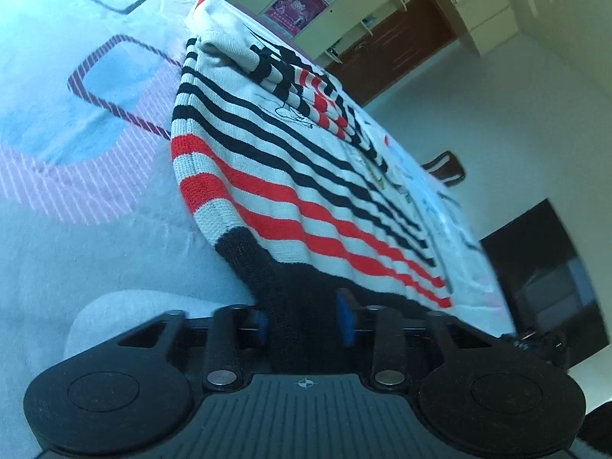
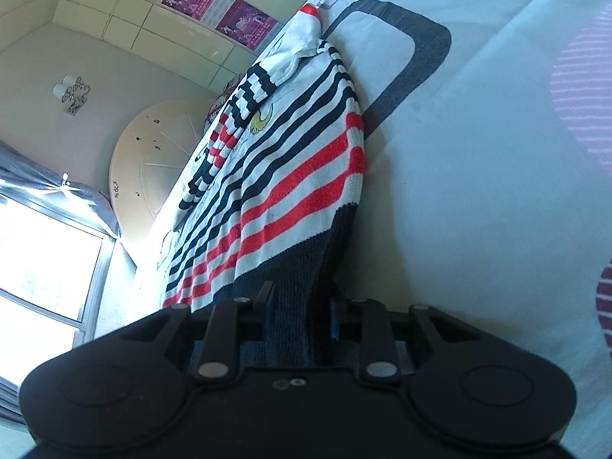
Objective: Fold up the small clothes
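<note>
On the bedsheet (image 1: 95, 229), both grippers apparently pinch the striped sweater's (image 1: 267, 176) hem.

Striped sweater (image 1: 290, 176) on patterned bedspread (image 1: 88, 252)

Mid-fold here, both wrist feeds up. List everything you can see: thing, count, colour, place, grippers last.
striped sweater: one, white with black and red stripes, dark hem; lying on the bed, hem lifted at both near corners
bed cover: one, pale blue with pink and dark rounded outlines; under the sweater
wall posters: several, magenta; on cream panels behind the bed
window: one, bright; at left of the right wrist view
left gripper: one, black with blue pads; shut on the dark hem
right gripper: one, black; shut on the dark hem
</note>
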`<control>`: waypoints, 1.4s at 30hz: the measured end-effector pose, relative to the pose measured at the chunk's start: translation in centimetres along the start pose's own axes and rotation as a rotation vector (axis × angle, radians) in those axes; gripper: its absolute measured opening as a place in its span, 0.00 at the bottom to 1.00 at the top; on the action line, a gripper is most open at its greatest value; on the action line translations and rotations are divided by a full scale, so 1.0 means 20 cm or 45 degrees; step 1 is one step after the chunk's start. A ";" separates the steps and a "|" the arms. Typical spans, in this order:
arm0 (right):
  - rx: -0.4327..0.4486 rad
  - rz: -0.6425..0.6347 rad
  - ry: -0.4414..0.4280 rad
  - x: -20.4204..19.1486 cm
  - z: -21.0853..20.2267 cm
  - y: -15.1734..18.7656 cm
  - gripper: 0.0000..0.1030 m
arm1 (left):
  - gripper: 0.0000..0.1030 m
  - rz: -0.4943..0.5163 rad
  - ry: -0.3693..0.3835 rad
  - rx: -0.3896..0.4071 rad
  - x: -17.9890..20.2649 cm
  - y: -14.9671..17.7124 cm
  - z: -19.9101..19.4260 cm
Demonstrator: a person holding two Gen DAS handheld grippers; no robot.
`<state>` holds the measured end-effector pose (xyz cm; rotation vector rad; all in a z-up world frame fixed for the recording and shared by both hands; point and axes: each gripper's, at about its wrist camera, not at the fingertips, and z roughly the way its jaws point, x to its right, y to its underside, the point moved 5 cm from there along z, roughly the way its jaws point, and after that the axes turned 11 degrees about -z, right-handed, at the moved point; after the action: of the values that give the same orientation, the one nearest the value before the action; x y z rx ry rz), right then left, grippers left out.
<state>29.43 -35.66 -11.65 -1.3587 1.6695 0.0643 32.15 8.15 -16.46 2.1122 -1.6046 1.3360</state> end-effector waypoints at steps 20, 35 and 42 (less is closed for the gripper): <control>0.083 -0.102 0.036 -0.05 -0.11 -0.09 0.06 | 0.03 -0.126 0.097 0.151 -0.09 -0.05 -0.14; 0.265 -0.394 -0.015 -0.40 0.01 -0.93 0.06 | 0.03 -0.002 0.196 0.371 0.32 -0.81 -0.08; 0.271 -0.328 -0.066 -0.34 0.30 -1.33 0.06 | 0.03 -0.041 0.138 0.366 0.33 -1.21 0.22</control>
<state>53.55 -37.47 2.62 -1.3849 1.4032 -0.2202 55.00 10.72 -5.46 2.1628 -1.4015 1.7280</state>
